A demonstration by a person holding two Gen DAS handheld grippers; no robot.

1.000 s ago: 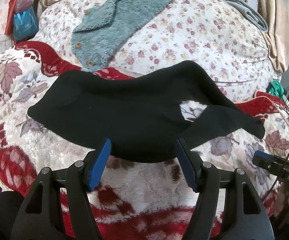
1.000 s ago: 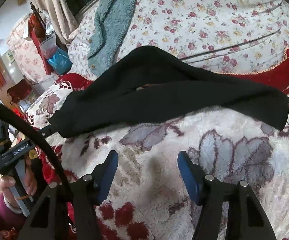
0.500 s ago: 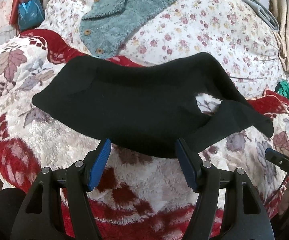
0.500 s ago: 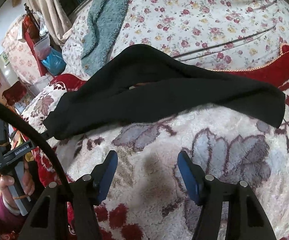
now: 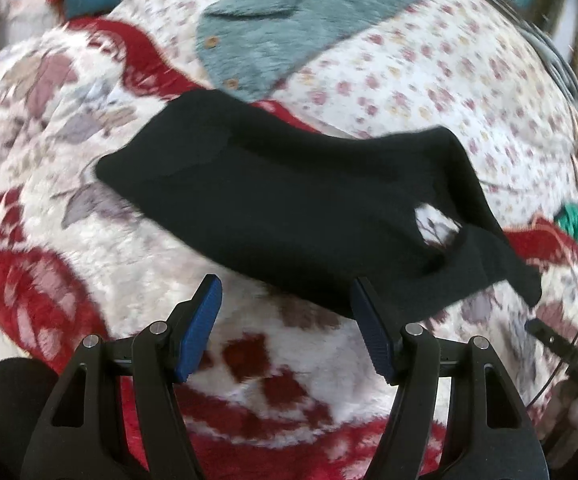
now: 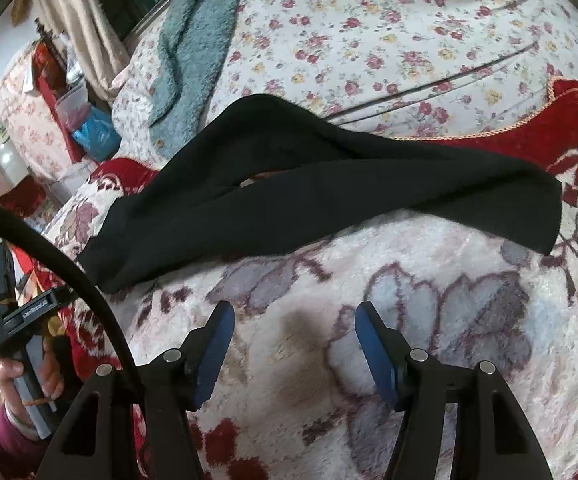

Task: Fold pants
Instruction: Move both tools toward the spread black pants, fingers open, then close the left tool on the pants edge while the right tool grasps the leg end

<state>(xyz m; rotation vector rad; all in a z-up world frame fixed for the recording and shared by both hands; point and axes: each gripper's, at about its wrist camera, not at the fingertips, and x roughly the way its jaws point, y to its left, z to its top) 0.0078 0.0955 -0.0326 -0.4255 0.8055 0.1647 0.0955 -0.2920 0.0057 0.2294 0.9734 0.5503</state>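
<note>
Both claws are wide open and holding nothing. The left claw (image 5: pixel 285 320) hovers just short of the near edge of the black pants (image 5: pixel 297 208), and the right claw (image 6: pixel 293 332) is over bare plush blanket (image 6: pixel 369 380) a bit back from them. The pants lie crosswise on the bed with legs not quite aligned. I'd grab the hem corners low, pinching both layers. Further back lies a teal fuzzy cardigan (image 5: pixel 301 12).
</note>
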